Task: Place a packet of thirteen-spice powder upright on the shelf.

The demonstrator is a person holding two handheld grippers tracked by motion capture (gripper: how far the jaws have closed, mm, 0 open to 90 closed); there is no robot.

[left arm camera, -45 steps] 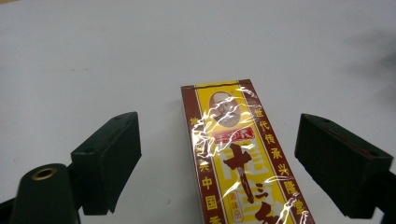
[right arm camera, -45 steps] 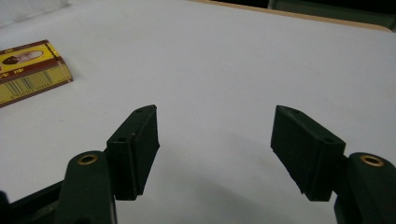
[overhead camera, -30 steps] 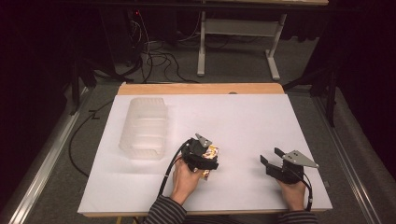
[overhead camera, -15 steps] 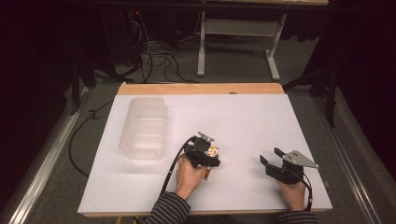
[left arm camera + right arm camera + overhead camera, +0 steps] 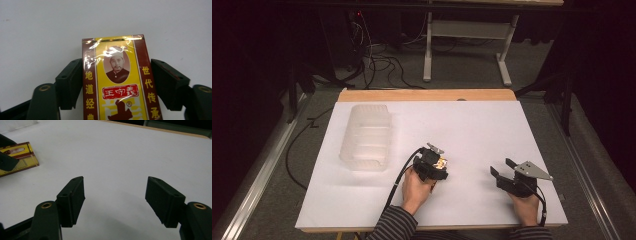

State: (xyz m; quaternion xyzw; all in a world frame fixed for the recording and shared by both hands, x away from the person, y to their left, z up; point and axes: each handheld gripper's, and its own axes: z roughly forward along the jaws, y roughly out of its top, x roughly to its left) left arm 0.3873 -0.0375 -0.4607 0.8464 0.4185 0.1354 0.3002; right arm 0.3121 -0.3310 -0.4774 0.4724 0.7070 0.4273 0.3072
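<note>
left gripper (image 5: 441, 166) clamps yellow packet (image 5: 117, 82); right gripper (image 5: 504, 170) wide; clear tub (image 5: 367, 136) nearby.

Table (image 5: 492, 130) lit bright from above, dark bg, glare on packet (image 5: 117, 82) wrap, close-ups slightly soft

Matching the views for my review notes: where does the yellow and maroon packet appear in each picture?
High view: the yellow and maroon packet peeks out at the left gripper, lower centre.
Left gripper view: bottom centre, between the jaws.
Right gripper view: far left edge, upper part.
Shared landmark: the white table surface under it.
</note>
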